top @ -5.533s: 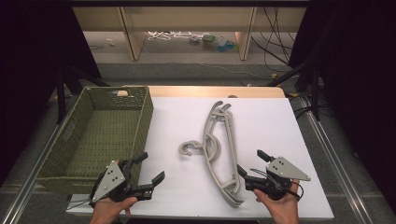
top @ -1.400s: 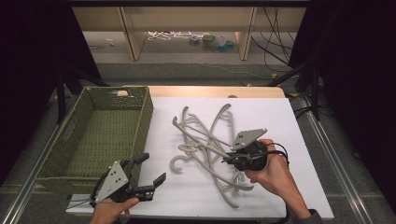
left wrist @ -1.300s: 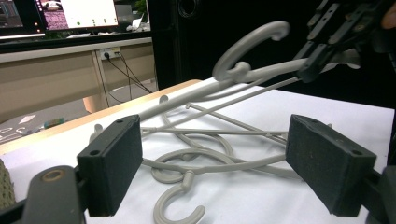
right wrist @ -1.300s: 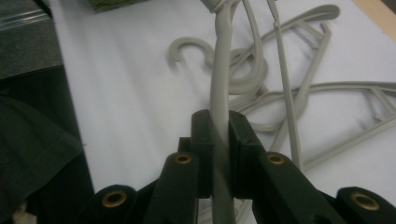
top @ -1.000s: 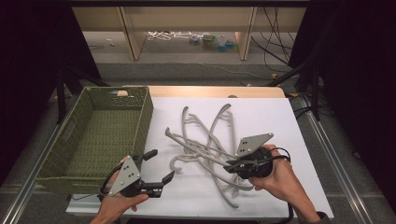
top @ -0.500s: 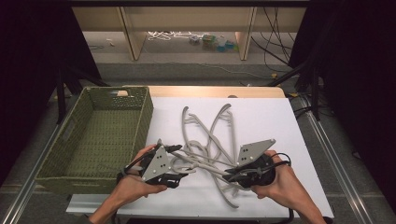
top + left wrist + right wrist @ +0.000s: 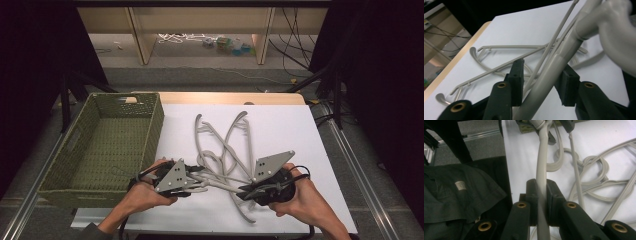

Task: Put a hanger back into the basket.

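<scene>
Several grey plastic hangers (image 7: 227,145) lie tangled on the white table sheet (image 7: 285,130). One hanger (image 7: 220,184) spans between both grippers near the front edge. My right gripper (image 7: 247,192) is shut on its arm; the pads (image 7: 554,200) squeeze the grey bar (image 7: 541,170). My left gripper (image 7: 192,182) is at the other end, and its jaws have just been closing. The thick grey arm (image 7: 549,80) lies between them, against the right pad (image 7: 569,85), with a gap to the left pad. The left gripper (image 7: 542,75) faces the pile (image 7: 499,60).
An empty green woven basket (image 7: 155,125) stands at the left of the sheet, just beside my left hand. A wooden shelf (image 7: 200,30) with cables sits beyond the table. Metal rails (image 7: 360,165) run along the table sides. Dark cloth (image 7: 456,192) lies below the table edge.
The left gripper has moved right from the front left corner to the hanger's near end, and its jaws have narrowed around the arm. The right gripper has held the hanger nearly still.
</scene>
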{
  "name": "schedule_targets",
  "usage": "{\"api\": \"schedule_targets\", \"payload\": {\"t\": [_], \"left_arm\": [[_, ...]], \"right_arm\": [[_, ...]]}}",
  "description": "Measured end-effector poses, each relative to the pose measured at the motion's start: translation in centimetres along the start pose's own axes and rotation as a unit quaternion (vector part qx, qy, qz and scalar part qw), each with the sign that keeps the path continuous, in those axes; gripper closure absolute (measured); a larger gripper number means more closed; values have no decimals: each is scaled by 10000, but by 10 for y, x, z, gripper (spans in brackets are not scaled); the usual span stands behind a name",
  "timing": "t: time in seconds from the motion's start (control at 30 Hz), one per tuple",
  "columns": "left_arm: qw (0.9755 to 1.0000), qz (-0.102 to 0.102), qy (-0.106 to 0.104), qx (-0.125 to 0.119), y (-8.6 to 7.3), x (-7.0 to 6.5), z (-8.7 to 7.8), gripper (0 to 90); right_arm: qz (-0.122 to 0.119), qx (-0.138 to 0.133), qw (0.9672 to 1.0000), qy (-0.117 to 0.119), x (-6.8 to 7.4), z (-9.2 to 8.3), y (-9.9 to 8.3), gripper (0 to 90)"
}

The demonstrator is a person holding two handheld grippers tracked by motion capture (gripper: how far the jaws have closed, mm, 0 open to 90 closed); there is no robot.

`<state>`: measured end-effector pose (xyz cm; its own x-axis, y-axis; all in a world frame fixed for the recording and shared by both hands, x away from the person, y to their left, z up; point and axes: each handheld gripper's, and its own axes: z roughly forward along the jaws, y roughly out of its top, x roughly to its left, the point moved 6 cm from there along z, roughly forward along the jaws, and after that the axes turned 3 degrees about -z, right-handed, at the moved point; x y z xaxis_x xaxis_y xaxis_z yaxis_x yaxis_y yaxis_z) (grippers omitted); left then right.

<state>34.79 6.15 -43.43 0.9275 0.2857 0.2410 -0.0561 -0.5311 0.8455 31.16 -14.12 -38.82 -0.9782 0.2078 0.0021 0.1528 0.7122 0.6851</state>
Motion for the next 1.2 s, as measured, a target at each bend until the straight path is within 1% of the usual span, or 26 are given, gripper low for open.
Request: {"api": "schedule_targets", "payload": {"t": [0.03, 0.07, 0.1, 0.13, 0.23, 0.27, 0.33, 0.37, 0.43, 0.47, 0.53, 0.57, 0.6, 0.63, 0.67, 0.7, 0.77, 0.8, 0.87, 0.93, 0.97, 1.03, 1.07, 1.1, 1.13, 1.2], "left_arm": [[10000, 53, -65, 32, 0, -1, 0, 640], [9998, 170, -116, 26, 1, -1, -1, 654], [9998, 130, -166, 4, 3, -2, -1, 696], [9997, 181, -161, 31, 3, -1, -1, 700], [9995, 148, -263, 91, 5, -3, -1, 714], [9993, 179, -297, 115, 6, -3, -1, 720], [9993, 123, -346, 98, 8, -5, -1, 733], [9993, 84, -346, 89, 10, -5, -1, 738], [9992, 95, -393, 78, 15, -5, -1, 755], [9992, 44, -395, 62, 17, -6, -1, 762], [9991, 96, -400, 126, 22, -6, 0, 772], [9991, -19, -403, 145, 24, -7, 1, 776], [9990, -43, -408, 164, 26, -7, 1, 779], [9987, -226, -414, 188, 27, -7, 2, 780], [9985, -308, -389, 218, 28, -7, 3, 781], [9980, -445, -379, 227, 30, -7, 3, 783], [9967, -660, -398, 268, 32, -6, 3, 786], [9968, -667, -314, 323, 32, -5, 3, 788], [9961, -755, -258, 365, 30, -3, 3, 789], [9938, -982, -262, 452, 28, -1, 1, 790], [9927, -1103, -252, 425, 27, 0, 1, 790], [9907, -1237, -211, 524, 25, 3, -1, 790], [9897, -1295, -191, 586, 24, 5, -2, 790], [9877, -1439, -207, 570, 23, 6, -2, 790], [9859, -1555, -180, 587, 22, 8, -4, 790], [9823, -1756, -168, 630, 22, 13, -7, 790]], "right_arm": [[-14, -6, 10000, 50, 0, 0, -1, 828], [17, -10, 9999, 120, 0, 0, -1, 828], [7, -29, 9999, 155, -1, 0, -2, 828], [-43, -35, 9998, 198, -3, 0, -3, 827], [-44, -98, 9995, 300, -5, -1, -5, 824], [-70, -109, 9995, 304, -6, -2, -6, 822], [-97, -182, 9992, 345, -9, -4, -7, 813], [-77, -197, 9992, 327, -11, -5, -7, 808], [-65, -263, 9993, 266, -14, -9, -8, 780], [-7, -277, 9995, 173, -17, -10, -8, 746], [83, -267, 9996, -4, -23, -13, -9, 681], [122, -283, 9995, -94, -25, -14, -8, 635], [153, -289, 9993, -206, -27, -16, -8, 596], [197, -294, 9989, -314, -28, -16, -8, 561], [252, -294, 9985, -387, -30, -18, -7, 514], [348, -310, 9977, -491, -31, -19, -6, 460], [494, -336, 9957, -709, -34, -21, -5, 406], [536, -387, 9945, -811, -36, -22, -4, 395], [631, -559, 9918, -963, -40, -25, -3, 366], [713, -673, 9888, -1122, -43, -27, -1, 358], [727, -674, 9881, -1175, -44, -27, -2, 347], [789, -611, 9861, -1330, -44, -28, -2, 334], [739, -622, 9850, -1428, -44, -27, -2, 334], [767, -618, 9852, -1401, -43, -27, -2, 334], [803, -642, 9844, -1425, -42, -27, -1, 334], [754, -703, 9837, -1472, -41, -27, 1, 333]]}}
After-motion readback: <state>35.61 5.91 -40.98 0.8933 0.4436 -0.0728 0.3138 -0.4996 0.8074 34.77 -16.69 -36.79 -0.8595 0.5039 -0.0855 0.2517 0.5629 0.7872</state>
